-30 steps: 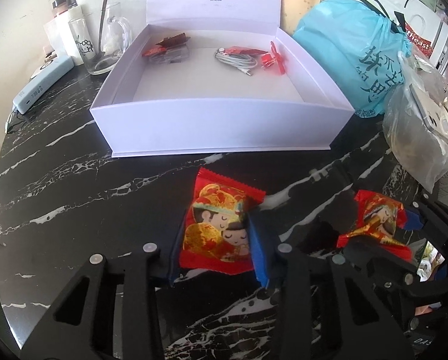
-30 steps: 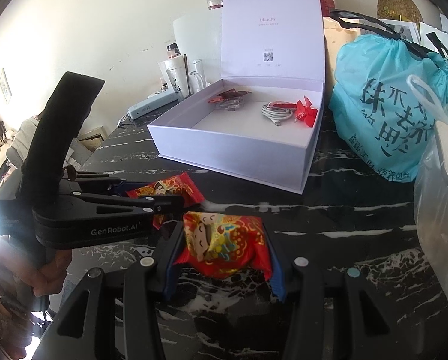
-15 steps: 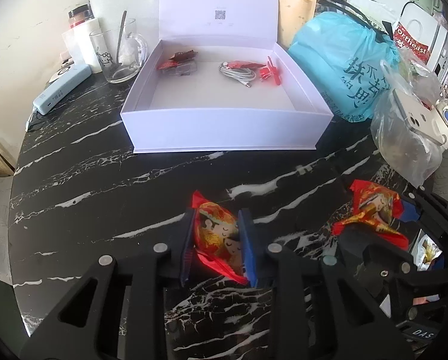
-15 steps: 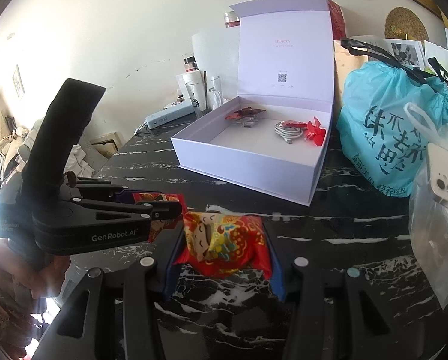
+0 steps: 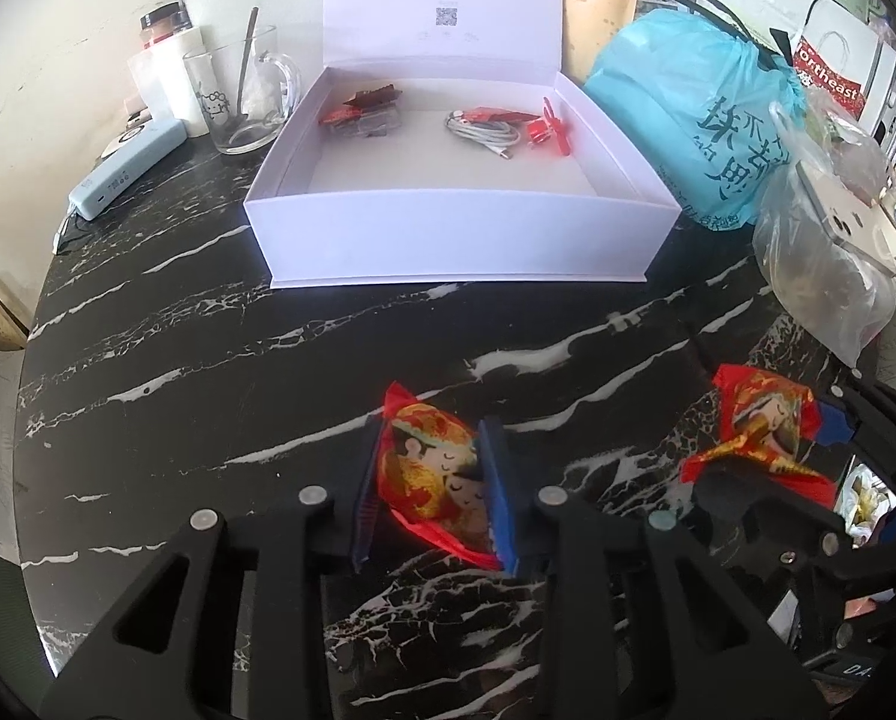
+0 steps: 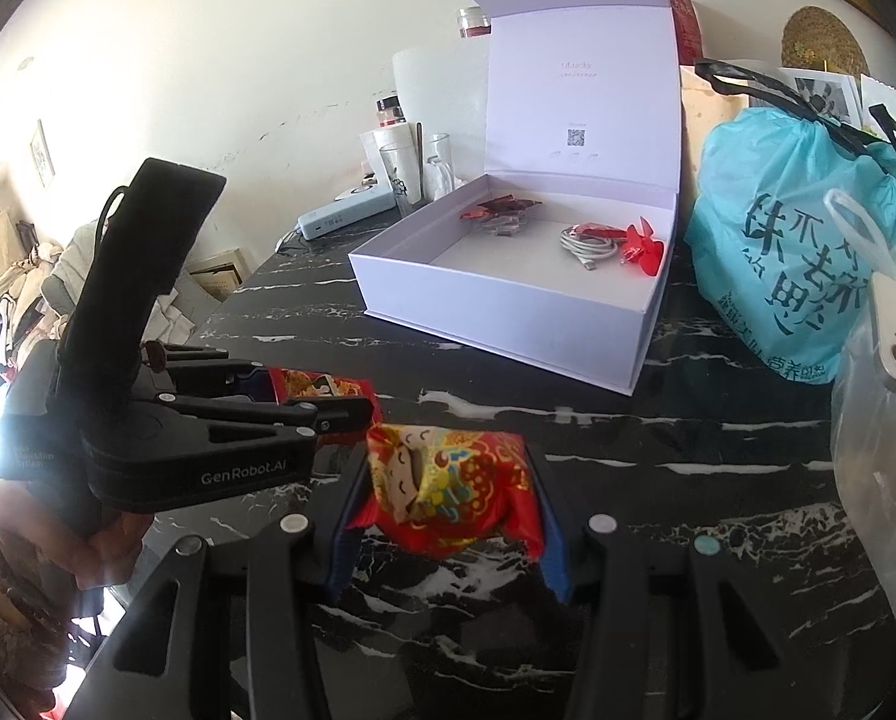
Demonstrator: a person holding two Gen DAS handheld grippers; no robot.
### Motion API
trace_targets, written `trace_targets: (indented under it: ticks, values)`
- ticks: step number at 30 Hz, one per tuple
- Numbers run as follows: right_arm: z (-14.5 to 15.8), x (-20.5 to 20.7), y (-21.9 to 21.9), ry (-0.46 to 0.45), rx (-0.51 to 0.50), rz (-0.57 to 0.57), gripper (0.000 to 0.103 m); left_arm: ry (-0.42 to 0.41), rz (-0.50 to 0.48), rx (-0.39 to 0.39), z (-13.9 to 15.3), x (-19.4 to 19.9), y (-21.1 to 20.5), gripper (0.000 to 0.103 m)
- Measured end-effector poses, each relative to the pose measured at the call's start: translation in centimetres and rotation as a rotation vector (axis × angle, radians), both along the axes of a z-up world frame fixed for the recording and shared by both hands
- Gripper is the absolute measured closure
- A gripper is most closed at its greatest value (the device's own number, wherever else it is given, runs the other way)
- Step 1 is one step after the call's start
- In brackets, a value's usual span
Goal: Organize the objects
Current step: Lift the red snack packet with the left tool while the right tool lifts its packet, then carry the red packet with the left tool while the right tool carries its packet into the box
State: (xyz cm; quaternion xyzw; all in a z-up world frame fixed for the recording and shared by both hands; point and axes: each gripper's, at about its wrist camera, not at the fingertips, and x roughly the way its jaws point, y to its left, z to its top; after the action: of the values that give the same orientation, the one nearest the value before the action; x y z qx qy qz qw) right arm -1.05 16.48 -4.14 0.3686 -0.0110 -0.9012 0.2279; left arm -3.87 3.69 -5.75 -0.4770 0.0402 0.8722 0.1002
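Note:
My left gripper is shut on a red snack packet with a cartoon couple on it, held above the black marble table. My right gripper is shut on a second red packet; that packet also shows in the left wrist view. The left gripper shows in the right wrist view, beside and left of my right one. An open white box stands farther back, its lid upright. It holds small red wrapped items, a coiled white cable and a red fan.
A blue plastic bag stands right of the box, with a clear bag holding a white phone in front of it. A glass mug and a light blue power bank sit left of the box. The table edge curves at left.
My left gripper has closed on its packet, squeezing it narrow, and lifted it. Both grippers have pulled back and up from the box, each with a packet.

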Motion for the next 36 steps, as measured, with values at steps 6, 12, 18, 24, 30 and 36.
trace_targets:
  ticks: [6,12,18,24,30,36]
  values:
    - [-0.7,-1.2,0.3,-0.029,-0.004,-0.007,0.054,-0.008,-0.013,-0.002,-1.0,-0.5,0.2,0.069]
    - [-1.5,-2.3,0.3,-0.052,-0.002,-0.01,0.054,0.001,-0.038,-0.014,-2.1,-0.5,1.1,0.066]
    - [-1.3,-2.9,0.8,-0.046,-0.006,-0.029,0.054,-0.019,-0.027,0.012,-1.9,-0.7,1.3,0.07]
    - [-0.4,-3.5,0.8,-0.024,-0.009,-0.033,0.054,-0.016,-0.04,0.004,-0.7,-1.3,1.2,0.074]
    - [1.0,-4.1,0.5,0.001,0.0,-0.031,0.054,0.002,-0.046,-0.005,1.1,-1.9,1.2,0.074]
    - [2.9,-4.8,0.4,0.022,0.016,-0.03,0.054,0.034,-0.038,-0.014,3.3,-2.6,0.7,0.074]
